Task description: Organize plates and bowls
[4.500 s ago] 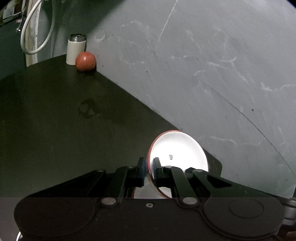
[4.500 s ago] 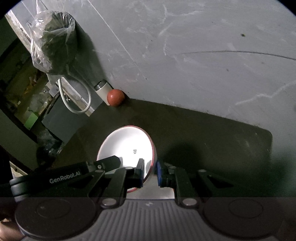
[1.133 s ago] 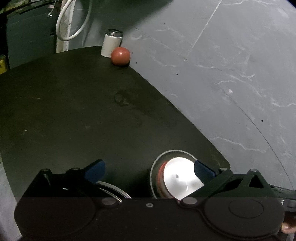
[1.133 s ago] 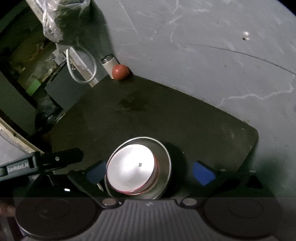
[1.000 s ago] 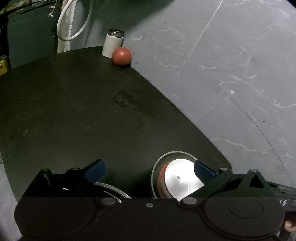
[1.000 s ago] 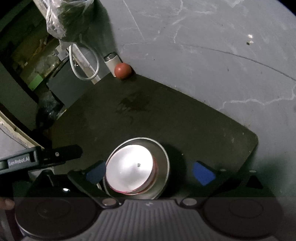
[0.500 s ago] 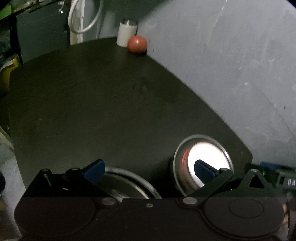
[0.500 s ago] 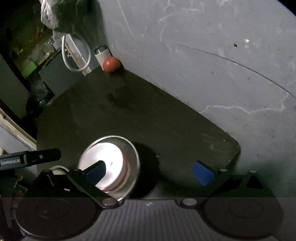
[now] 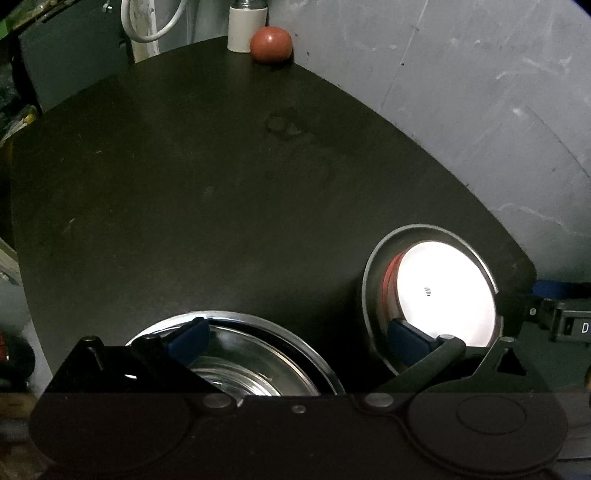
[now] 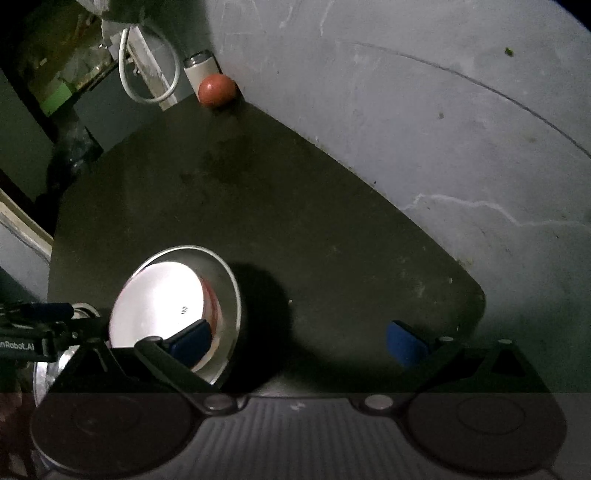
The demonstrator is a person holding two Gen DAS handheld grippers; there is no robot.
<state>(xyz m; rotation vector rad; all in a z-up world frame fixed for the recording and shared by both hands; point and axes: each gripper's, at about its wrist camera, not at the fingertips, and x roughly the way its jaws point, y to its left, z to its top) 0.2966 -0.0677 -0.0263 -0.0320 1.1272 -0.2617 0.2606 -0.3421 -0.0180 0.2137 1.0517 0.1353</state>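
1. Dark counter [image 9: 221, 192] with rounded corners, set against a grey scuffed wall [image 9: 461, 74]; lighting dim.
2. Far corner of counter: red ball [image 9: 271, 44] touching a white cylindrical container [image 9: 246, 27]; a white cable loop [image 9: 151, 22] hangs just beyond the counter's far edge.
3. White bowl with red rim [image 9: 443, 295] sits nested inside a steel plate [image 9: 373, 280] near the counter's right near corner. Same pair in the right wrist view: white bowl [image 10: 159, 299] inside the steel plate [image 10: 231, 291].
4. Second steel dish [image 9: 258, 354], wider and empty, at the counter's near edge, beside the nested pair, not touching it.
5. Left gripper [image 9: 295, 339]: jaws spread wide, holding nothing; poised over the wide steel dish, the blue pad of one finger [image 9: 406, 336] overlapping the nested pair in view.
6. Right gripper [image 10: 295, 339]: jaws spread wide, holding nothing; one blue pad overlaps the white bowl in view, the other lies over bare counter. Contact with the bowl cannot be determined.
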